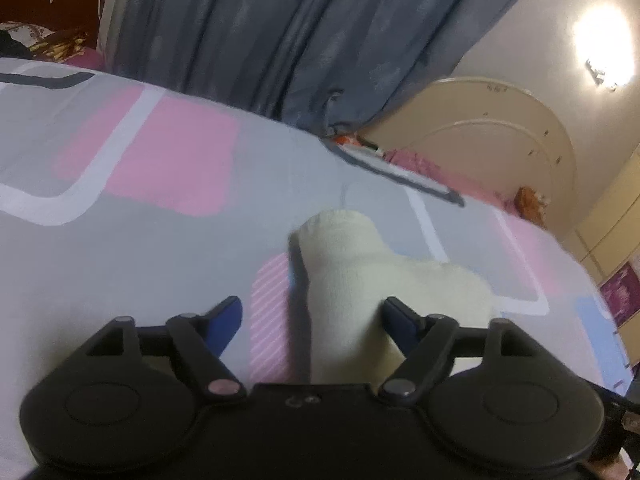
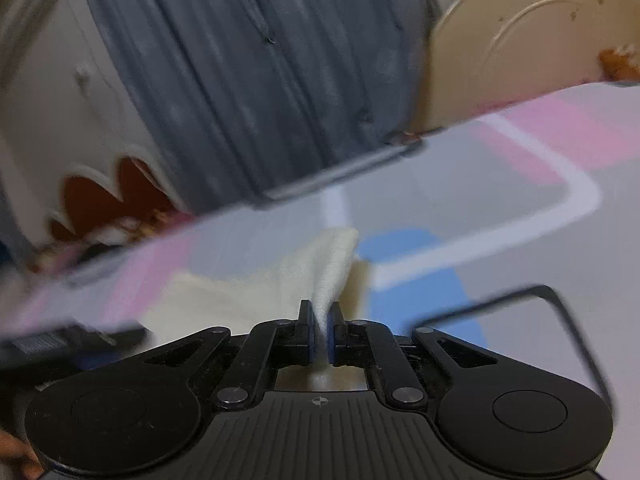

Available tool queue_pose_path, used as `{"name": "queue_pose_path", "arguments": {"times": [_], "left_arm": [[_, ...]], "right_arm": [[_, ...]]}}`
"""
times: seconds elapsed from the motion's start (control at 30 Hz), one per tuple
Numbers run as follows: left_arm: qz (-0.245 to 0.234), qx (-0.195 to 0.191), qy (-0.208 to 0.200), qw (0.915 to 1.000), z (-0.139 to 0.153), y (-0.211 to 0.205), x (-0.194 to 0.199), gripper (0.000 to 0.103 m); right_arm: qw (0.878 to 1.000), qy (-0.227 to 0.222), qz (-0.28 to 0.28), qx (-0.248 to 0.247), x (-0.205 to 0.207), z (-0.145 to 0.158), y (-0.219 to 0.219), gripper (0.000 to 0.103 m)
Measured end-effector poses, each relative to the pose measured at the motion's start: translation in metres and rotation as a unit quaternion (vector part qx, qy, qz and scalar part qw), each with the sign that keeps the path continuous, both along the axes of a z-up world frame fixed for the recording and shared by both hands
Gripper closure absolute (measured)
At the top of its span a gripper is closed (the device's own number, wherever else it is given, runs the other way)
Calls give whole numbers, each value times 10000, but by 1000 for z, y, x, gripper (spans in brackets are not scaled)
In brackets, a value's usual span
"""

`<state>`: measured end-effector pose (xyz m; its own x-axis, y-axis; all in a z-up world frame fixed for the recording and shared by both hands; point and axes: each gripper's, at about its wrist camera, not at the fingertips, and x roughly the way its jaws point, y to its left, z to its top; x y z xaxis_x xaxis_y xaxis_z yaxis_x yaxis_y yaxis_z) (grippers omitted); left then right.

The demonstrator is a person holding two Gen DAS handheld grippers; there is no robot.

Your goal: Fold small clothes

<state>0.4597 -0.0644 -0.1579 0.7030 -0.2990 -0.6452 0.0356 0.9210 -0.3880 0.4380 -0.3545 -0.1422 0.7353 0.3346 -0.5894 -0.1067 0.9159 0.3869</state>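
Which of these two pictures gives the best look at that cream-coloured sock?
The left wrist view: the cream sock lies on the bedsheet, its outline mostly visible between the open left gripper. The right wrist view is blurred, showing only bunched fabric pinched by the shut right gripper.

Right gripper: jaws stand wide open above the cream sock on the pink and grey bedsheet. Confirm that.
Not right. The right gripper is not open: its jaws are shut, pinching a fold of the cream sock, as the right wrist view shows. The rest holds: the sock lies on the pink and grey bedsheet.
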Motion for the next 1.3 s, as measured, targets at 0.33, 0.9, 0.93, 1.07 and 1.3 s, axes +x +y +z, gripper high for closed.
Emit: {"name": "queue_pose_path", "arguments": {"times": [0.33,0.9,0.93,1.07,1.3], "left_arm": [[109,351,-149,9992,12,-7,0,28],[123,743,112,9971,4,-21,16,22],[123,766,93,9969,6,-22,13,23],[28,806,12,9967,11,-23,-2,24],[48,617,-49,9981,15,-16,-37,24]], "right_arm": [[9985,-421,-151,-329,-4,28,4,87],[9933,-195,202,-1121,25,2,47,63],[9936,-246,182,-1089,22,5,46,63],[9942,-410,211,-974,-2,18,43,63],[9927,-620,400,-952,-46,31,46,64]]}}
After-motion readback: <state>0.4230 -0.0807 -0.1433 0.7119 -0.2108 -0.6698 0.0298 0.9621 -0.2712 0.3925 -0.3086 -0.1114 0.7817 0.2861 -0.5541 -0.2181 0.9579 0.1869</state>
